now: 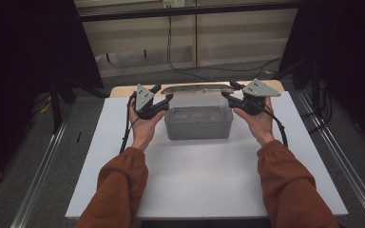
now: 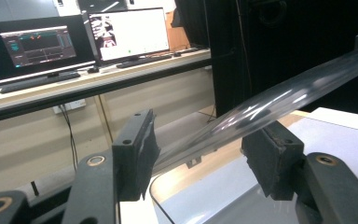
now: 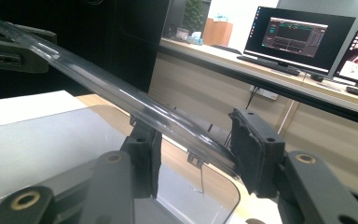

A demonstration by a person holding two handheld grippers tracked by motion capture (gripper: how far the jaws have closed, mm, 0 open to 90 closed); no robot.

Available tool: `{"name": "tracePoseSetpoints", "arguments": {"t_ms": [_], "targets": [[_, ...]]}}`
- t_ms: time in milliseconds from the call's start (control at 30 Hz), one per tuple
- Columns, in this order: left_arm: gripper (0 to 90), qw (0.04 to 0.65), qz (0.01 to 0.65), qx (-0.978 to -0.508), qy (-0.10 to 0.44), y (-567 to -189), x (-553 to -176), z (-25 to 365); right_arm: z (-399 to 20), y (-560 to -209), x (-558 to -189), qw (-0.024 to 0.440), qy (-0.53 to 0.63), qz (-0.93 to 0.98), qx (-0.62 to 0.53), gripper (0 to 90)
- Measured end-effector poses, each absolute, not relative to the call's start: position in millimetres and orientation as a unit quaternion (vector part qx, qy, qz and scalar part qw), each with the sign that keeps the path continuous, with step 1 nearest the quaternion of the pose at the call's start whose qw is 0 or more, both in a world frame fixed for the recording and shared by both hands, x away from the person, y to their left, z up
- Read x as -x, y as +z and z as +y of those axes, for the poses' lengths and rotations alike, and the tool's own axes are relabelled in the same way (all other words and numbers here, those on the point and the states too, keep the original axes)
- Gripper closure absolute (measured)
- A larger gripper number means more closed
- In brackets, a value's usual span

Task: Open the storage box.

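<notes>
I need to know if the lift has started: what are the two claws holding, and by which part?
The clear lid, by its two short ends: left claw at one, right claw at the other, above the box.

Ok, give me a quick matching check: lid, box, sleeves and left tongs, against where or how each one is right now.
Things:
1. lid
2. box
3. sleeves
4. left tongs

States:
A. rust orange
B. closed on the lid's left end
C. standing open on the table
D. held up above the box

Pairs: 1-D, 2-C, 3-A, 4-B
</notes>
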State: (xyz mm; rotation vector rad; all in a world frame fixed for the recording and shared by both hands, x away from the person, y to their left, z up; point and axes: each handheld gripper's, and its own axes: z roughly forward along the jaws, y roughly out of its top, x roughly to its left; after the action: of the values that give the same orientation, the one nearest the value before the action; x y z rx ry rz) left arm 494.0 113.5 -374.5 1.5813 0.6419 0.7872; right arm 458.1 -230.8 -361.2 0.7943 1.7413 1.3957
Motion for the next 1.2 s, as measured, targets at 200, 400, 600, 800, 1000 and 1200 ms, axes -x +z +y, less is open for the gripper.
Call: {"name": "tracePoseSetpoints", "arguments": {"t_ms": [200, 400, 600, 800, 1000, 1200], "targets": [[43.3, 0.588, 0.290, -0.677, 0.336, -375.5, -502.1, 116.1, -231.6, -357.4, -462.8, 0.376, 0.549, 0.680, -0.309, 53.3], [44.2, 0.587, 0.289, -0.684, 0.322, -376.1, -510.5, 112.9, -232.9, -356.5, -468.8, 0.372, 0.551, 0.679, -0.311, 53.3], [43.3, 0.583, 0.294, -0.686, 0.321, -374.4, -516.0, 111.6, -233.2, -359.4, -475.9, 0.369, 0.552, 0.678, -0.316, 53.0], [53.4, 0.581, 0.285, -0.692, 0.319, -375.1, -520.0, 109.5, -234.7, -362.4, -482.6, 0.367, 0.554, 0.672, -0.327, 51.7], [57.5, 0.586, 0.282, -0.692, 0.314, -376.4, -523.8, 108.3, -238.5, -365.0, -489.5, 0.360, 0.550, 0.673, -0.338, 48.6], [60.6, 0.581, 0.282, -0.694, 0.319, -377.5, -527.4, 109.5, -240.2, -368.4, -497.1, 0.361, 0.549, 0.670, -0.344, 48.2]]}}
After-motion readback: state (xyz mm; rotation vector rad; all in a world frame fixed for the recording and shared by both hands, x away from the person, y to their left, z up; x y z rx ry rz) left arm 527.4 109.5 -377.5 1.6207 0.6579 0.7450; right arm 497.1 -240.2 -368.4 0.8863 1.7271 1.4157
